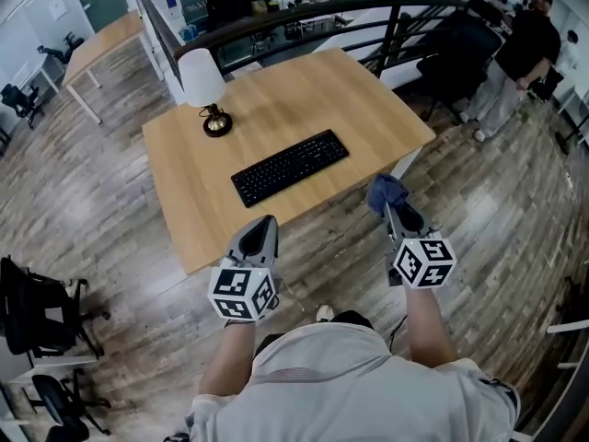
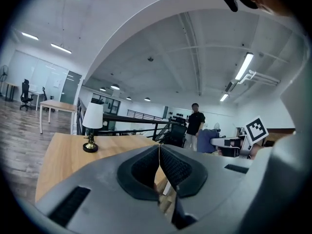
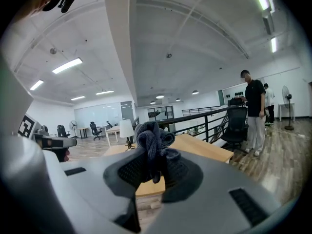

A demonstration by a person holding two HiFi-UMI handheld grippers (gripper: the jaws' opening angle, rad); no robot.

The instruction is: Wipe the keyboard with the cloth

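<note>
The left tongs [image 2: 159, 147] are clenched on nothing, pads together. The right tongs [image 1: 396, 210] grip a bunched blue-grey cloth [image 3: 151, 138]. Both hang over the floor just off the near edge of the bench [image 1: 368, 99]. This light wooden top carries a black keyboard [image 1: 290, 167] lying along that near edge and a white-shaded lamp [image 1: 204, 86] by the left corner. Around it is grey-brown plank floor [image 1: 92, 210], a dark curved railing [image 1: 304, 17] and a person [image 1: 525, 53] standing beyond the right corner.
</note>
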